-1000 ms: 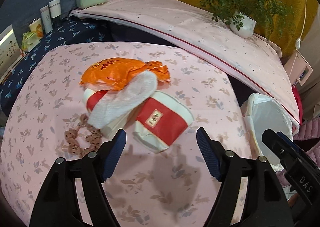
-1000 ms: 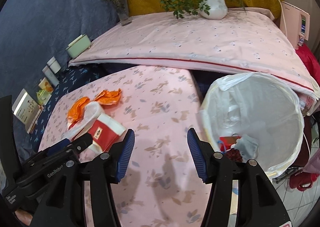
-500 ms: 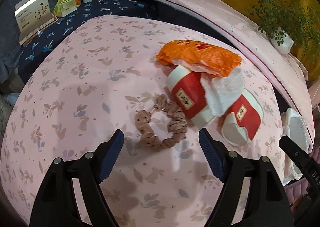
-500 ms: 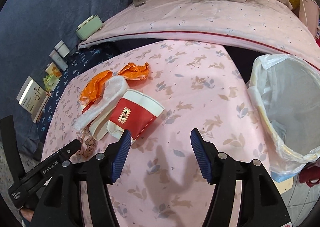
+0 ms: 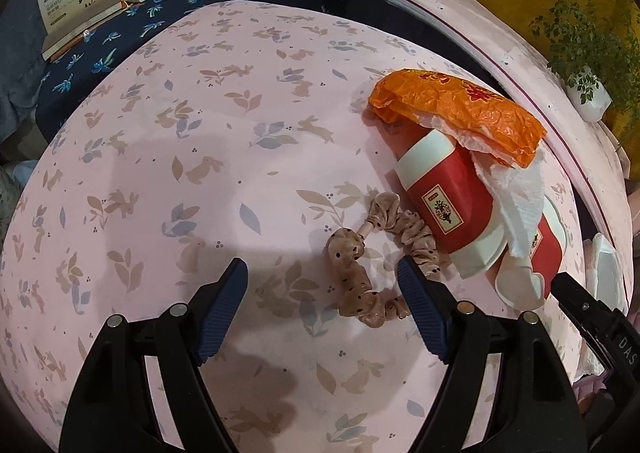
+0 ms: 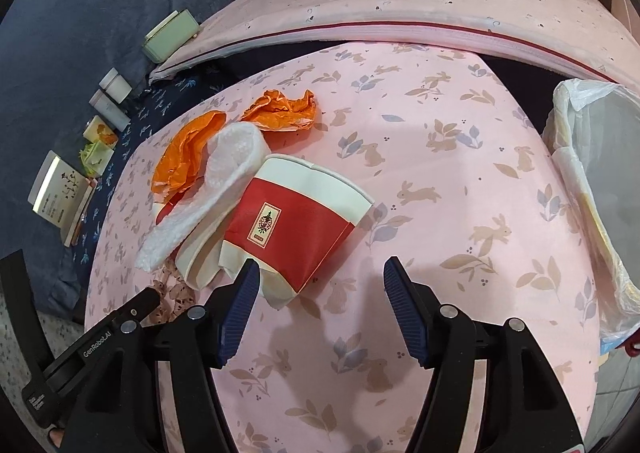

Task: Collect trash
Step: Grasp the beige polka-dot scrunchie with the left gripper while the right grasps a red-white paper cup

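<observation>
Right gripper (image 6: pixel 318 279), jaws spread and empty, sits nearest the flattened red paper cup (image 6: pixel 296 225) lying on the desk (image 6: pixel 440 189) just ahead-left of its left finger, long axis diagonal, while left gripper (image 5: pixel 322 281), also spread and empty, faces the scrunchie (image 5: pixel 360 273).

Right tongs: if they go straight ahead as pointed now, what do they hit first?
Most likely the red and white paper cup lying on its side: its lower edge sits just ahead of the right tongs, nearer the left finger. The right half of the path shows only the pink tablecloth. Depth is uncertain.
</observation>
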Demonstrator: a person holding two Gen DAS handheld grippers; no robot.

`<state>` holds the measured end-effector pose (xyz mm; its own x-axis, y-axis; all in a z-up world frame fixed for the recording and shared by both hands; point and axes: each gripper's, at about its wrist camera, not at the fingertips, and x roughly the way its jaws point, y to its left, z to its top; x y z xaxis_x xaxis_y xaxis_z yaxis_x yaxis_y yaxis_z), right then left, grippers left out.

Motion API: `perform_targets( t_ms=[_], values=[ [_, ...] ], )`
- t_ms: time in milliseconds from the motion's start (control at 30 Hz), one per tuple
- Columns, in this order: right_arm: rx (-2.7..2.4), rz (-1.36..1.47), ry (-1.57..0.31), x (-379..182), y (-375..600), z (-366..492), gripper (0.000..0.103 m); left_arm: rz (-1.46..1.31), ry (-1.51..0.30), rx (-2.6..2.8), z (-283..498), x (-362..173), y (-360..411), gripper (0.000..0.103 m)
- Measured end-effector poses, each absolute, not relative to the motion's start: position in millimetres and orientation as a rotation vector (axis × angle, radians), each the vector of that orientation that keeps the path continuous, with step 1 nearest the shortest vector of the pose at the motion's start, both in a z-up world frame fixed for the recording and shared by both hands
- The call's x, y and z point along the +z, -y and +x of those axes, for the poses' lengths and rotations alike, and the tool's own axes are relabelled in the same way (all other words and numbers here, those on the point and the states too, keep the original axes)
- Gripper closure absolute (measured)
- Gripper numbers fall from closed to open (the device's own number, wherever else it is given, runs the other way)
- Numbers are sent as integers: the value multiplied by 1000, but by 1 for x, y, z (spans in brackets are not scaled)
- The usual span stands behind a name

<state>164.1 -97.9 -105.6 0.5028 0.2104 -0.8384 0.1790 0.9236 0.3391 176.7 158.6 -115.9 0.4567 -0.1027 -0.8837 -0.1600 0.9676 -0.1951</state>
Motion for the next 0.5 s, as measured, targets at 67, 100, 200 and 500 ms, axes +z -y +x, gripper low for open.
perform_targets(
  t_ms=[67,100,200,500],
  values=[
    [20,415,-1060,-109,96,168,41,-277,-1112,31,180,-119,-159,30],
    [22,416,-1061,-110,95,170,41,-279,-1117,31,181,-121,-159,30],
    [41,433,-1056,-112,92,175,41,-280,-1114,14,182,-122,-157,30],
    [107,475,-1063,-118,82,182,52,-246,-1102,-64,182,-121,-142,62]
  ],
)
